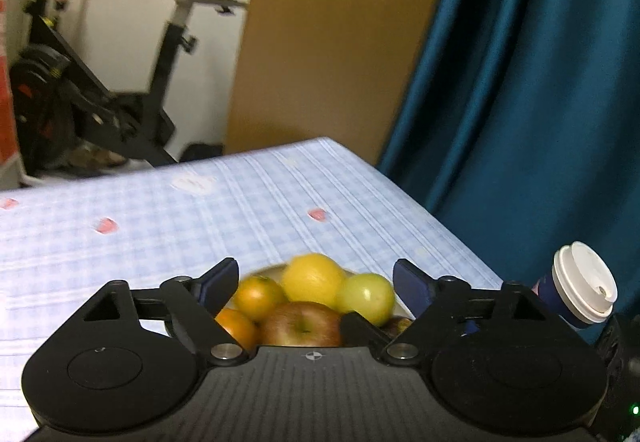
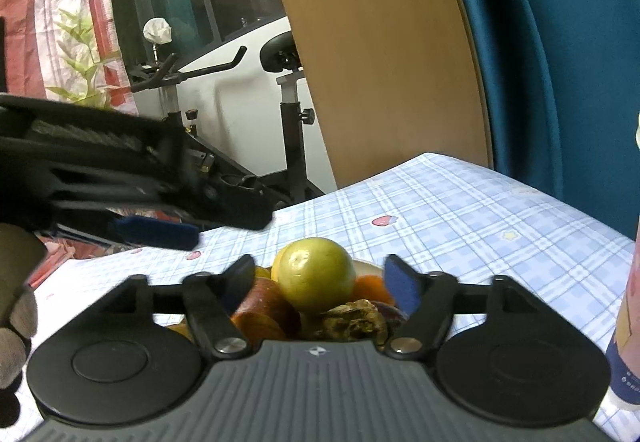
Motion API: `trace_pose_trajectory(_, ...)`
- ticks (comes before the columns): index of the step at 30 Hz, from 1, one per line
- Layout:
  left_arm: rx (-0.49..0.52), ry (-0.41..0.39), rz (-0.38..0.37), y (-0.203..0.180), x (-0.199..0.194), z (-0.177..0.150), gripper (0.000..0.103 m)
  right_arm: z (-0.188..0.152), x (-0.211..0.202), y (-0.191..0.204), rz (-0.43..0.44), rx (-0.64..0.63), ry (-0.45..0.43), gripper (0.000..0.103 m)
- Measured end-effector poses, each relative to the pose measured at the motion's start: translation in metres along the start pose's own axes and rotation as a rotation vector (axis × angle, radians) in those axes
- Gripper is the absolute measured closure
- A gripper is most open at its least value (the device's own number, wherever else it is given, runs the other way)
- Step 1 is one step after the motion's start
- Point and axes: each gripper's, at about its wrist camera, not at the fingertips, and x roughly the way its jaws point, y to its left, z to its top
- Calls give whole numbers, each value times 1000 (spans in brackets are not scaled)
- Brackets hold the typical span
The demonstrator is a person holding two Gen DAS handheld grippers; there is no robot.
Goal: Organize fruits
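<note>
Fruit heaped in white bowl point(image 1: 276, 269) on blue checked tablecloth point(image 1: 160, 226): yellow lemon point(image 1: 312, 278) on top, green apple point(image 1: 366, 298) beside it, red apple point(image 1: 300, 326) in front, orange tangerine point(image 1: 258, 296) at left. My left gripper point(image 1: 314, 278) above pile, jaws wide apart, nothing between pads. My right gripper point(image 2: 320, 282) likewise spread, green apple framed between fingers, untouched. Lidded paper cup point(image 1: 576, 290) near table's right edge. Exercise bike point(image 1: 100, 81) behind, teal curtain point(image 1: 540, 81) at right.
</note>
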Motion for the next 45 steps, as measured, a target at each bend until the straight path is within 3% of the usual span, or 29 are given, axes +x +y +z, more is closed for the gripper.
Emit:
trace_pose_trajectory(4,-41,-38,69,12,-30,0,7,6,-4,10,-23,-35,18,8)
trace_pose_trajectory(8,-49,-63,183,20,-63,-7,7,12,-15,23,-38,-113,29,1)
trace_pose_trajectory(11,-35,-77,270,24,-87,-14,7,16,-26,29,-24,-130,61,0)
trace_pose_trajectory(19,12,-86,372,20,-150,-39,7,28,-56,51,47,-152,186,0)
trace_pose_trajectory(27,-64,-142,384,22,-210,-53,7,46,-91,87,89,-198,189,0)
trace_pose_trajectory(32,-80,-165,448,20,-234,-60,6,52,-107,108,112,-234,164,0)
trace_pose_trajectory(45,-76,-166,527,10,-239,-66,5,53,-113,123,134,-269,158,0)
